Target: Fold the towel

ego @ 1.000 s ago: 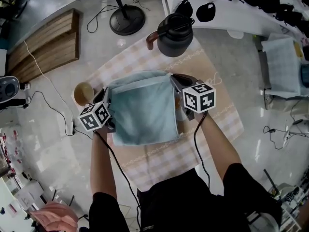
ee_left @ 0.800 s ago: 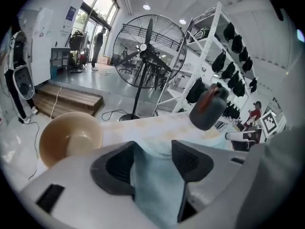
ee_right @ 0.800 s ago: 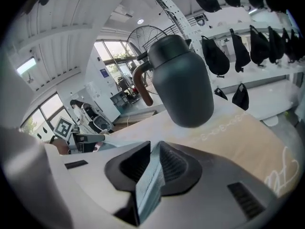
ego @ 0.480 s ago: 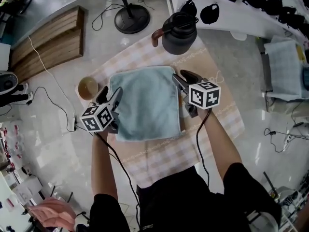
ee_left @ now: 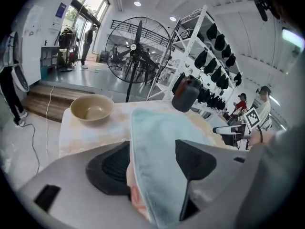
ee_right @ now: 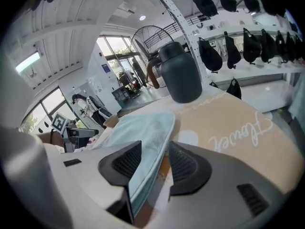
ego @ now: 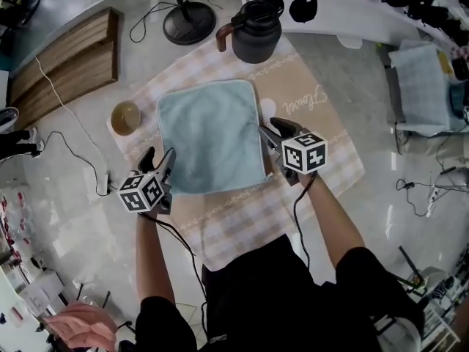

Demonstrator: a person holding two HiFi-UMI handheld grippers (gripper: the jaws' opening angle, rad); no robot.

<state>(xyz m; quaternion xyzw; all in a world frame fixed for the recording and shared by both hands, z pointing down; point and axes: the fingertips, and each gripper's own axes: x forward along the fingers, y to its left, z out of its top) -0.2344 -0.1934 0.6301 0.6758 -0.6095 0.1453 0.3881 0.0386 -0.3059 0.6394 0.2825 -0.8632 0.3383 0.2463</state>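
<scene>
Looking down through the head view, I see the left gripper [ego: 160, 155] at about 8 o'clock of the towel [ego: 209, 134], its tips at the towel's left edge. In the left gripper view its jaws stand well apart. The towel's edge runs up through the gap, with a sliver of the cloth beneath showing beside the left pad, so nothing is pinched. The right gripper [ego: 269, 127] sits at about 4 o'clock of the towel, against its right edge. Its jaws are parted less widely; the thin towel edge lies between them, and a strip of bare mat shows next to the right pad. The pale blue towel lies flat as a neat rectangle in the middle of the checked cloth [ego: 322, 138]. A tan bowl [ego: 125, 116] rests on the cloth at 9 o'clock of the towel, just apart from it, and the left gripper view shows it empty. A dark jug [ego: 255, 29] with a brown handle stands upright at 1 o'clock, near the cloth's far edge. I cannot see inside it.
</scene>
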